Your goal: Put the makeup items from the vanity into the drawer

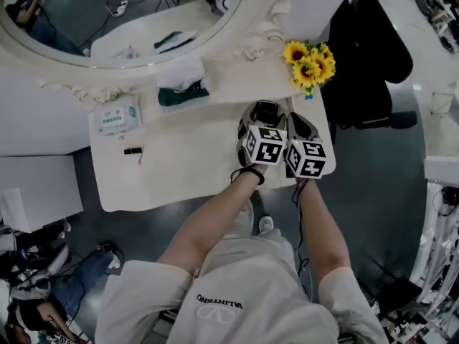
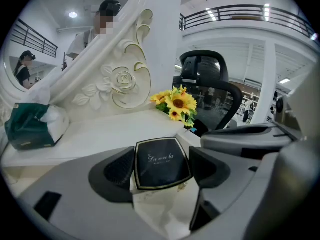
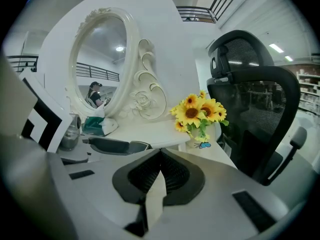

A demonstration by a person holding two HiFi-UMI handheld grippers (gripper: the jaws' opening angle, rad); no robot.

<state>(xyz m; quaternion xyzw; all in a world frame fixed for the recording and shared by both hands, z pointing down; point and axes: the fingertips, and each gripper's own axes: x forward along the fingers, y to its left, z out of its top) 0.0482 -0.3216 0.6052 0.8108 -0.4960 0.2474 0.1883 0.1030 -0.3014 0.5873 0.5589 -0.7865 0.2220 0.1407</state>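
1. Left gripper (image 2: 164, 170) – clamped on a black, gold-edged compact (image 2: 161, 159); the script on the lid reads roughly "La mer la"
2. The compact is held over the right end of the vanity top (image 1: 186, 181), near the sunflowers (image 1: 310, 63)
3. Right gripper (image 3: 160, 171) – jaws closed together, nothing between them
4. Shirt (image 1: 219, 303) print: "VALENTINO"

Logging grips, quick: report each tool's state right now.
Left tool: closed on the black compact.
Right tool: closed, empty.
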